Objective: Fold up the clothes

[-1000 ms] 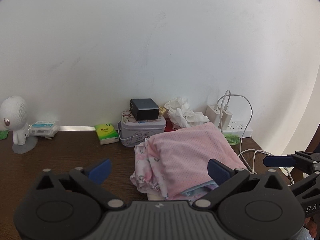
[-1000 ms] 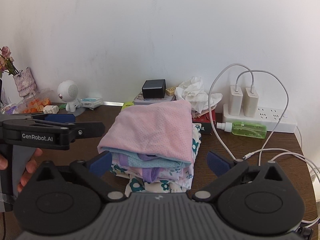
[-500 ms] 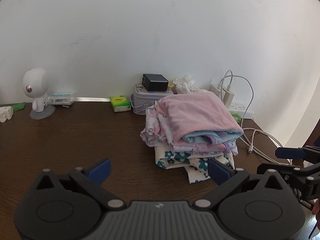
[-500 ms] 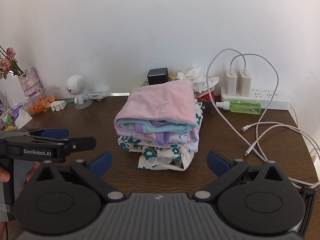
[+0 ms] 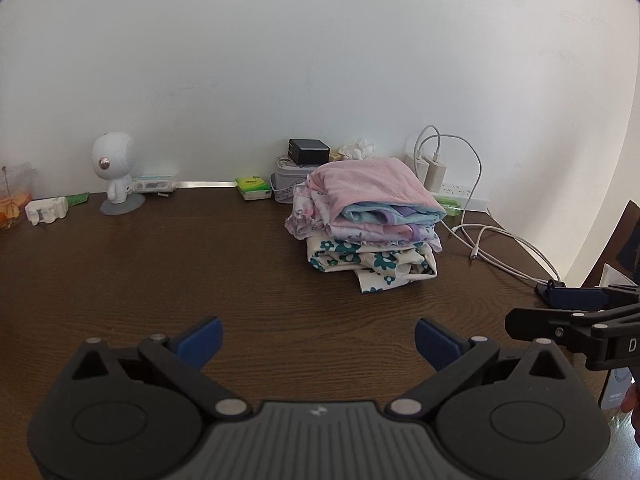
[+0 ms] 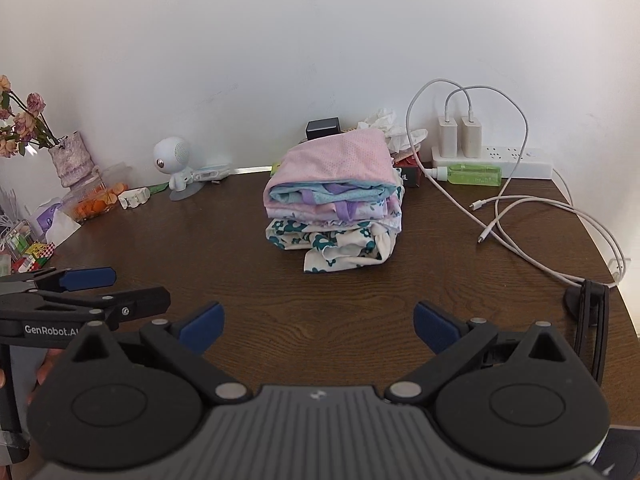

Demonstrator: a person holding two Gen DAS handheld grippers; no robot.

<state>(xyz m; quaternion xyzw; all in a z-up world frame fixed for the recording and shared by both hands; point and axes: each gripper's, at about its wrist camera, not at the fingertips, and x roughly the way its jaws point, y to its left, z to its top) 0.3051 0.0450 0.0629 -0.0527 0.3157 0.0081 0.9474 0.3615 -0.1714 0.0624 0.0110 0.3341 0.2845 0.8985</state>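
Tin (image 5: 286, 186) half hidden behind clothes stack (image 5: 366, 220). Bare worktop (image 5: 160, 264) between stack and both grippers: left gripper (image 5: 318, 338), right gripper (image 6: 318, 326) spread wide, empty.

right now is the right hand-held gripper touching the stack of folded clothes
Apart. In the right wrist view the right hand-held gripper is open, and bare brown table shows between its fingertips and the stack of folded clothes.
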